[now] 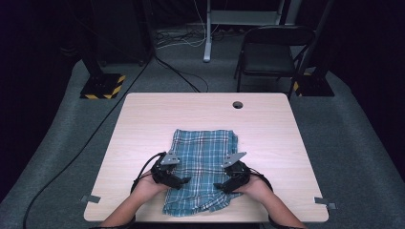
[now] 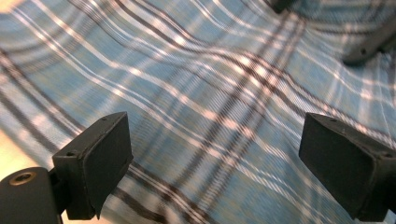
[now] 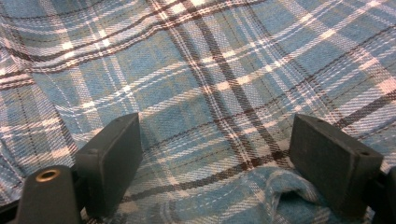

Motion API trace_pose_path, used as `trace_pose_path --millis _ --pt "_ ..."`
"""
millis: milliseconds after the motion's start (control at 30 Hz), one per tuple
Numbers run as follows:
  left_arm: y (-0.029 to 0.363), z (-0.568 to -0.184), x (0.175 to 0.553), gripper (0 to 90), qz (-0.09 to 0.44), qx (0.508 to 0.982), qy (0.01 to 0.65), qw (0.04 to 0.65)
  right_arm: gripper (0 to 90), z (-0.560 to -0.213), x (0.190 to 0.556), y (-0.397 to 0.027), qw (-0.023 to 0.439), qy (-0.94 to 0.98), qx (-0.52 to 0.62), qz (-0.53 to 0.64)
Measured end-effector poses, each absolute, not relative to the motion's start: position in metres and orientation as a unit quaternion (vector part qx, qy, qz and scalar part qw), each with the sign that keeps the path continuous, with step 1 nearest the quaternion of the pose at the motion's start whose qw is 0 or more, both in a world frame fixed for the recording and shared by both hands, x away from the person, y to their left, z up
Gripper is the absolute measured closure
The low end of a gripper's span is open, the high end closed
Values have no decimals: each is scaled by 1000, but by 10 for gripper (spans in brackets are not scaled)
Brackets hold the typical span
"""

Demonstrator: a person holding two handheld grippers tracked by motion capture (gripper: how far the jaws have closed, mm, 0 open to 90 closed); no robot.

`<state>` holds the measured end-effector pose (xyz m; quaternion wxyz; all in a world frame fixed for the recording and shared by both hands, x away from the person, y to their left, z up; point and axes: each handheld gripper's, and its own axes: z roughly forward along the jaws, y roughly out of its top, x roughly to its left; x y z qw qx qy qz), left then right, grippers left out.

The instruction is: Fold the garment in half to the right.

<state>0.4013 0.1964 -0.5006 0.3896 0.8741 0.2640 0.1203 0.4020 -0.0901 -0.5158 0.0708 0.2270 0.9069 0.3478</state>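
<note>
Cloth [image 1: 200, 167]: blue plaid, lying folded on your table [image 1: 143, 114], at the middle of the near half; its near edge reaches almost to the table's front edge and looks rumpled.
Left gripper [image 1: 184, 181]: in your left hand, over the cloth's left side, tips pointing inward toward the other gripper.
Left fingers [image 2: 100, 161]: spread wide, plaid showing between them; nothing held. The view is blurred.
Right gripper [image 1: 219, 186]: in your right hand, over the cloth's right side, tips pointing inward.
Right fingers [image 3: 114, 158]: spread wide, nothing held; a raised fold of cloth [image 3: 285, 191] sits just beside the right-hand finger in the right gripper view.
Table: light wood, with a round hole [image 1: 237, 105] near the far edge.
Beyond the table: a folding chair [image 1: 270, 52] on grey carpet.
</note>
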Motion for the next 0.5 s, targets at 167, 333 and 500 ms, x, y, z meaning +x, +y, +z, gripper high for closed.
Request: trace_pose_path --millis 167,333,500 --pt "199 -511 408 83 122 873 275 383 178 -509 399 -91 74 908 220 349" --pt "197 -517 408 81 125 877 269 378 177 -501 392 -95 49 899 206 384" --pt "197 -517 411 81 115 878 269 378 167 -514 388 -94 39 917 191 348"
